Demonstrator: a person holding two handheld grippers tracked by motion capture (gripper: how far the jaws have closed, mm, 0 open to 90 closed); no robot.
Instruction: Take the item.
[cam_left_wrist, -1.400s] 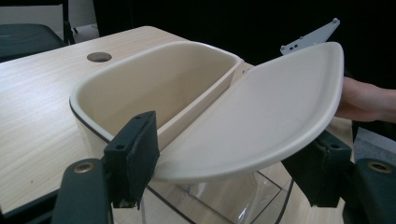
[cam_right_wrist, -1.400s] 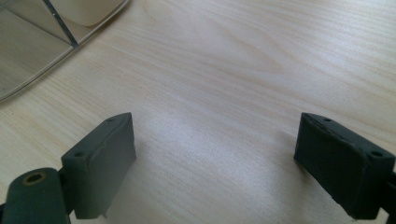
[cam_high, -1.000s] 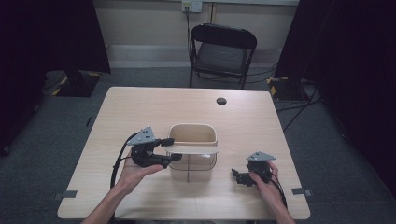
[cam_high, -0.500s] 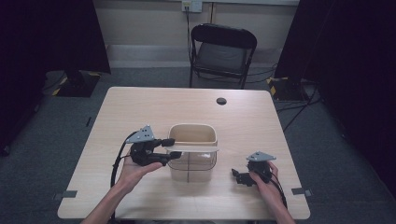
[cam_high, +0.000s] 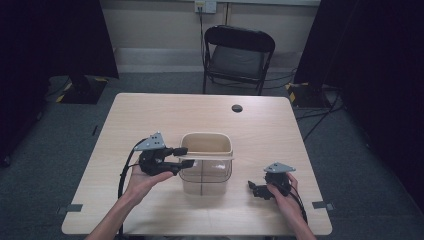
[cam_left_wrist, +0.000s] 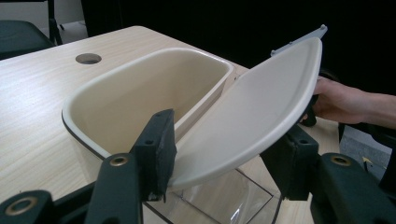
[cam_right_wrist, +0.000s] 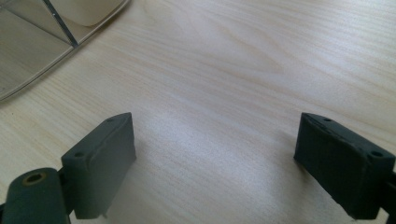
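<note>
A beige bin (cam_high: 206, 141) with a clear lower part (cam_left_wrist: 224, 196) stands at the middle of the table. Its beige lid (cam_high: 210, 156) lies tilted over the near rim and rises to the right in the left gripper view (cam_left_wrist: 261, 98). My left gripper (cam_high: 184, 156) reaches in from the bin's left. Its jaws have just been closing, and both pads (cam_left_wrist: 161, 140) now touch the lid's end, which sits between them. My right gripper (cam_high: 254, 190) rests low on the table right of the bin, jaws wide open (cam_right_wrist: 215, 140) over bare wood.
The table (cam_high: 165, 115) has a round cable hole (cam_high: 237, 108) near its far edge. A black folding chair (cam_high: 239, 50) stands behind it. In the left gripper view the person's other hand (cam_left_wrist: 336, 100) shows beyond the lid. The bin's clear base (cam_right_wrist: 28, 51) is near the right gripper.
The left gripper's jaws have drawn closer together around the lid's end. Neither hand has shifted, and the bin stays put.
</note>
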